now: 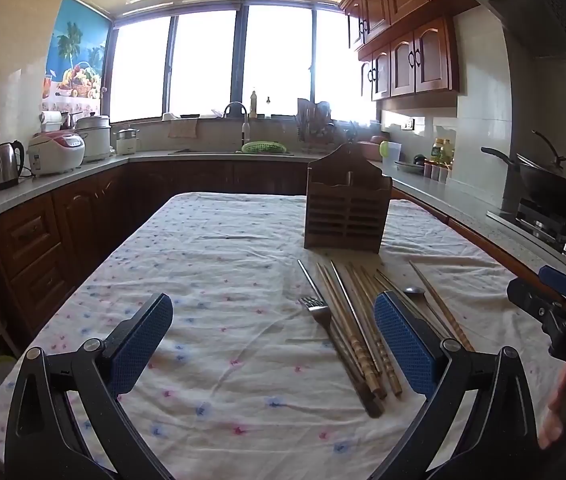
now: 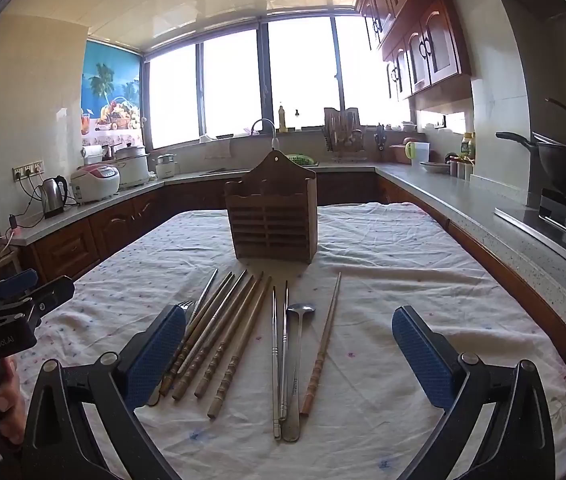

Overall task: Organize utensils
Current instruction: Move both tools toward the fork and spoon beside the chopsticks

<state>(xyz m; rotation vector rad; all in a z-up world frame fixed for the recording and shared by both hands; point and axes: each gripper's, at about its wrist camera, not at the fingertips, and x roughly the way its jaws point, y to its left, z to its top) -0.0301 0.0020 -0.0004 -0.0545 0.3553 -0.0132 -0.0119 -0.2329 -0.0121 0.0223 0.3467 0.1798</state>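
1. Both sets of fingers are spread wide and grasp nothing: the left gripper (image 1: 273,340) hangs over the tablecloth (image 1: 211,248) with bare cloth between its blue pads (image 1: 143,344), and the right gripper (image 2: 289,354) is released above the row of utensils.
2. From the right wrist view, the wooden utensil holder (image 2: 273,216) stands upright at 12 o'clock, near the far middle of the table, its slatted front facing the camera.
3. Just short of the holder, the utensils lie fanned on the cloth, handles toward the camera.
4. At 10 o'clock sits the fork (image 2: 187,308), partly hidden behind the right gripper's left pad (image 2: 155,356).
5. Beside it lie several bamboo chopsticks (image 2: 239,340), close together and angled, with one metal stick among them.
6. Near centre, a pair of metal chopsticks (image 2: 279,356) lies just beside the metal spoon (image 2: 297,352); whether they touch is unclear.
7. At 1 o'clock of the spoon, a single reddish wooden chopstick (image 2: 323,344) lies apart from the rest.
8. A kettle (image 2: 54,194) and a rice cooker (image 2: 95,182) stand on the counter at 10 o'clock.
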